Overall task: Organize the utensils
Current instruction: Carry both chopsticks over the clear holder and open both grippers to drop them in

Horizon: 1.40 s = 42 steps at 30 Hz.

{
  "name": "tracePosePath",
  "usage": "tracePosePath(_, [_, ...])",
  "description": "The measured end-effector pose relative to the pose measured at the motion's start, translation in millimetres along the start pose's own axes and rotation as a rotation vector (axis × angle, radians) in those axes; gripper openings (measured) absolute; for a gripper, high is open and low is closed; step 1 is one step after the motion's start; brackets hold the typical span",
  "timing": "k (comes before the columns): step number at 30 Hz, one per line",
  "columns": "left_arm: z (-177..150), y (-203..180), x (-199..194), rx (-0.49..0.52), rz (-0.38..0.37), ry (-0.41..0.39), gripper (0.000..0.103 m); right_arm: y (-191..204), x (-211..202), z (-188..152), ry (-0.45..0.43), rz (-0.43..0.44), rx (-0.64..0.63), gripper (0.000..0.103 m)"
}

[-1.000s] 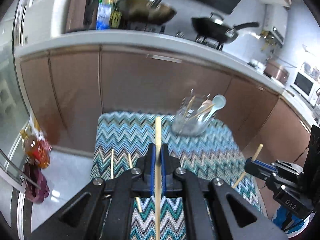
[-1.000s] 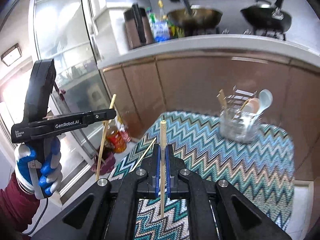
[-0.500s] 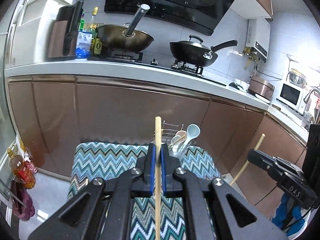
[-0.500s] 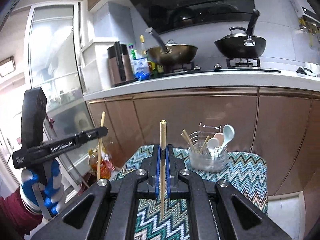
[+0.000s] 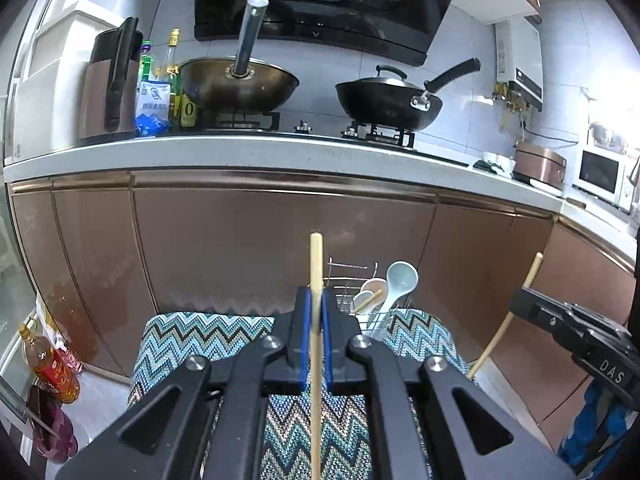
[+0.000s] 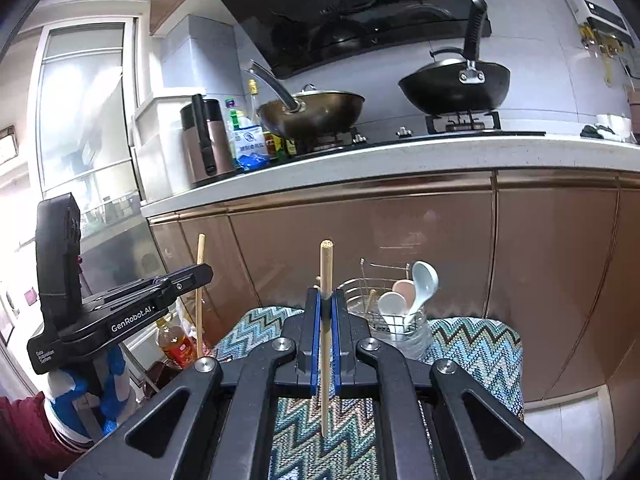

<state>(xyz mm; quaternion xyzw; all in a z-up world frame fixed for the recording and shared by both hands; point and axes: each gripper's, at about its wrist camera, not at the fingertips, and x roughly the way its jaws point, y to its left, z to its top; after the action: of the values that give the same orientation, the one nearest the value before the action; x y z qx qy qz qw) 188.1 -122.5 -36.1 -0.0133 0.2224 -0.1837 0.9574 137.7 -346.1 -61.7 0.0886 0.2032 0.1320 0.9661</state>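
My left gripper (image 5: 316, 294) is shut on a pale wooden chopstick (image 5: 316, 256) that stands upright between its blue pads. My right gripper (image 6: 326, 294) is shut on a second chopstick (image 6: 326, 264), also upright. A wire utensil holder (image 6: 360, 292) with several ceramic spoons (image 6: 424, 280) stands at the far edge of a zigzag-patterned cloth (image 6: 480, 344), just beyond and right of both tips. In the left wrist view the holder (image 5: 348, 280) peeks over the fingers and the right gripper (image 5: 524, 300) shows at the right. In the right wrist view the left gripper (image 6: 204, 272) shows at the left.
Brown cabinet fronts (image 5: 240, 248) rise right behind the cloth-covered table. The white counter (image 5: 280, 152) carries two woks (image 5: 240, 84), a kettle (image 5: 108, 88) and bottles. Oil bottles (image 5: 48, 368) stand on the floor at the left. A gloved hand (image 6: 80, 392) holds the left gripper.
Both views have swung up from the cloth to the counter and hood. The holder sits lower in frame, closer to the fingertips. Each gripper still clamps its chopstick.
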Motion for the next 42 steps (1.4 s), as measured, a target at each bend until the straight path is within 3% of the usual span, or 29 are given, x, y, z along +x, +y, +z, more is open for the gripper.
tracePosePath(15, [7,-5,19,0.044,0.017,-0.037,0.005,-9,18,17,-0.033,-0.008,-0.012,0.005])
tracePosePath(26, [75,8,33,-0.077,-0.031,-0.224,0.005,-9,37,68,-0.167,0.014,-0.045,0.005])
tracePosePath(33, [101,8,73,-0.182,-0.029,-0.344,0.005,-23,76,89,-0.232,0.012,-0.039,0.005])
tracePosePath(42, [74,6,154,-0.215,0.041,-0.307,0.005,-41,145,70,-0.164,-0.019,-0.048,0.005])
